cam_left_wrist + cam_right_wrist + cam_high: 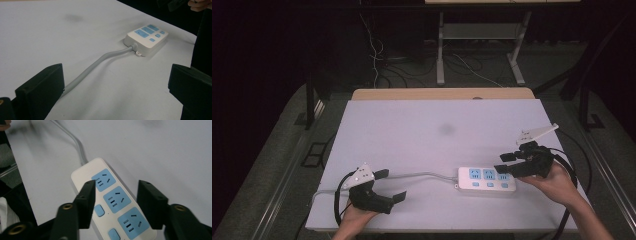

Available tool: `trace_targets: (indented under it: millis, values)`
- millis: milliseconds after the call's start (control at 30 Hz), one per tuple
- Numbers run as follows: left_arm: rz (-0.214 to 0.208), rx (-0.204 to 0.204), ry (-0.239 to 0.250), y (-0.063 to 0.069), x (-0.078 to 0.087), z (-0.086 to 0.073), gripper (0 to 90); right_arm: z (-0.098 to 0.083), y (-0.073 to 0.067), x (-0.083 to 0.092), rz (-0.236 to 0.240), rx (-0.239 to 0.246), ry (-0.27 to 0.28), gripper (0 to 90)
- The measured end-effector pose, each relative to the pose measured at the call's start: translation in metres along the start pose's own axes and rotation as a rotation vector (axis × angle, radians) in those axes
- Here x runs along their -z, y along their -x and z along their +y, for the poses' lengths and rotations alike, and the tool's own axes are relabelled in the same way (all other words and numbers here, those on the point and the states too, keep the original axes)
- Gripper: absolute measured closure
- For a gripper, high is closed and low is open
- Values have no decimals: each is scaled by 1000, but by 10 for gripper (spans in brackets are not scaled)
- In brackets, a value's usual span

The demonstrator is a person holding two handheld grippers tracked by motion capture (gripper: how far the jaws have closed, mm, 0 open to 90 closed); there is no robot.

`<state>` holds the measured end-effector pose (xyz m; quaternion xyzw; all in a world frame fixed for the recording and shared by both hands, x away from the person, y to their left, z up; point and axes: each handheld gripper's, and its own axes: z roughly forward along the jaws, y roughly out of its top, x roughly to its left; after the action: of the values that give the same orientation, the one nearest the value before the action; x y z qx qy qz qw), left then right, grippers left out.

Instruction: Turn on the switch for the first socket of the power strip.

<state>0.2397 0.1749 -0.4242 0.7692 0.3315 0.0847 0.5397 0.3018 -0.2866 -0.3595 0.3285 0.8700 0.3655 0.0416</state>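
Observation:
A white power strip (486,179) with three blue sockets and blue buttons lies flat on the white table (422,135), near its front right. Its grey cable (422,174) runs left along the table. My right gripper (504,163) hovers over the strip's right end, open; in the right gripper view its jaws straddle the strip (117,197) from above without touching it. My left gripper (392,185) is open near the front left. In the left gripper view the cable (100,62) passes close by the left jaw, and the strip (147,37) lies farther off.
A faint dark smudge (446,129) marks the table's middle. A wooden strip (442,93) borders the far edge. Beyond it stand a desk's white legs (440,50) and loose floor cables. Black cables trail from both grippers near the front edge.

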Motion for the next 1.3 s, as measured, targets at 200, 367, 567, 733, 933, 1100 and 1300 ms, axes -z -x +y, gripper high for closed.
trace_targets:
  millis: [200, 367, 567, 733, 933, 1100, 1300]
  values:
    - [1, 3, 2, 0, 0, 0, 0, -11, 2, 6, -20, -53, 44, 157]
    - [2, 4, 0, 0, 0, 0, 0, -19, 0, 10, -24, -78, 88, 0]
    - [2, 5, 1, 0, 0, 0, 0, -32, -1, 11, -6, -112, 117, 1]
    - [1, 2, 1, 0, 0, 0, 0, -42, -2, 8, 7, -141, 137, 1]
    - [2, 3, 2, 0, 0, 0, 0, -53, -4, 4, 15, -159, 158, 1]
    - [2, 2, 1, 0, 0, 0, 0, -62, -6, 0, 17, -175, 175, 1]
    - [3, 3, 2, 0, 1, 0, 0, -76, -7, -6, 7, -205, 190, 1]
